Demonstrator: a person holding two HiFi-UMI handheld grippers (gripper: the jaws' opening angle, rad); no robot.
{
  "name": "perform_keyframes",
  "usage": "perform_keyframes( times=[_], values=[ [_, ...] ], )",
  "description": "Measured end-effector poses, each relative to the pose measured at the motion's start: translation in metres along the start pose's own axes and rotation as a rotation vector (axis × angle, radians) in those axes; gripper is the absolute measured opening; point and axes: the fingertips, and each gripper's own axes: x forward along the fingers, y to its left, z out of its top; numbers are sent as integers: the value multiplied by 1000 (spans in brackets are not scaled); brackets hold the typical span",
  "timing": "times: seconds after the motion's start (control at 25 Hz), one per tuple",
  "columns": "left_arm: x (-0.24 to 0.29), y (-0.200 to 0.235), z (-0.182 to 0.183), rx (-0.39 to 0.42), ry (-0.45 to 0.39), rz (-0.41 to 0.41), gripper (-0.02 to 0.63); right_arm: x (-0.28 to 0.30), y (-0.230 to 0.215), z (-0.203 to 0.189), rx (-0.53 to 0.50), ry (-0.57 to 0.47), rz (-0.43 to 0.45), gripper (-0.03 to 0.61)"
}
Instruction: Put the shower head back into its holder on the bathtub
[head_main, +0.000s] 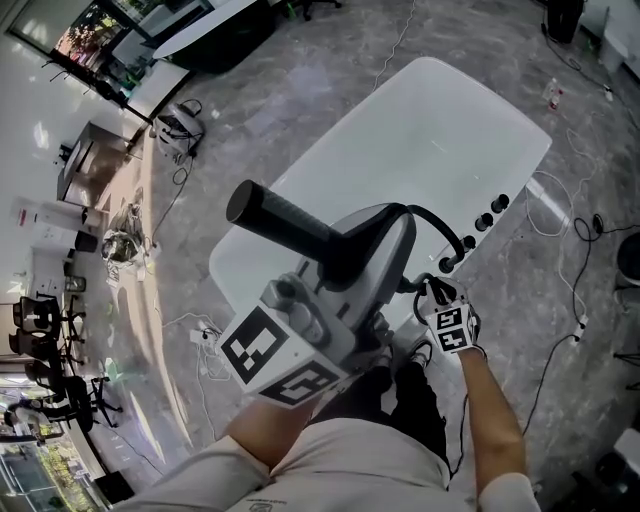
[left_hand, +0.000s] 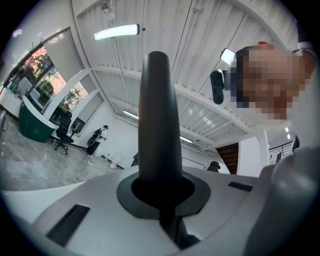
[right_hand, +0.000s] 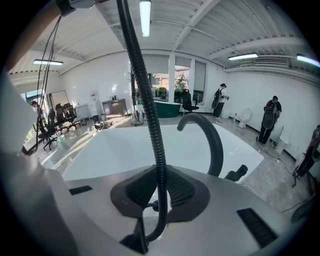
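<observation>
My left gripper (head_main: 345, 255) is raised close in front of the head camera and is shut on the black shower head (head_main: 285, 222), whose handle sticks out up and to the left. In the left gripper view the handle (left_hand: 157, 115) stands straight up from the closed jaws (left_hand: 162, 197). The white bathtub (head_main: 430, 130) lies below. My right gripper (head_main: 437, 290) is at the tub's near rim, next to the black curved faucet (head_main: 440, 228). It is shut on the ribbed black shower hose (right_hand: 145, 95), which runs up between its jaws (right_hand: 157, 200). The faucet (right_hand: 212, 137) arches just beyond.
Black knobs (head_main: 490, 212) line the tub's rim on the right. Cables (head_main: 560, 330) and a power strip (head_main: 205, 335) lie on the grey floor around the tub. Office chairs (head_main: 45, 320) stand at the left. People (right_hand: 270, 117) stand by the far wall.
</observation>
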Motion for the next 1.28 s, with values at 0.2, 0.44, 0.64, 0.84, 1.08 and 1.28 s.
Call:
perform_keyframes(
  times=[0.2, 0.44, 0.64, 0.84, 1.08, 1.28],
  values=[
    [1, -1, 4, -10, 5, -26, 14, 10, 20, -35, -44, 125, 39, 72],
    [0, 6, -3, 4, 19, -14, 14, 6, 13, -59, 28, 217, 31, 75],
    [-1, 15, -4, -6, 16, 1, 14, -5, 9, -65, 90, 212, 100, 77],
    [1, 18, -1, -4, 12, 7, 14, -10, 21, -63, 150, 144, 190, 92],
    [3, 25, -4, -4, 4, 21, 14, -17, 18, -71, 142, 132, 180, 100],
    [3, 24, -5, -3, 4, 26, 14, -28, 21, -77, 103, 178, 197, 100]
  ],
)
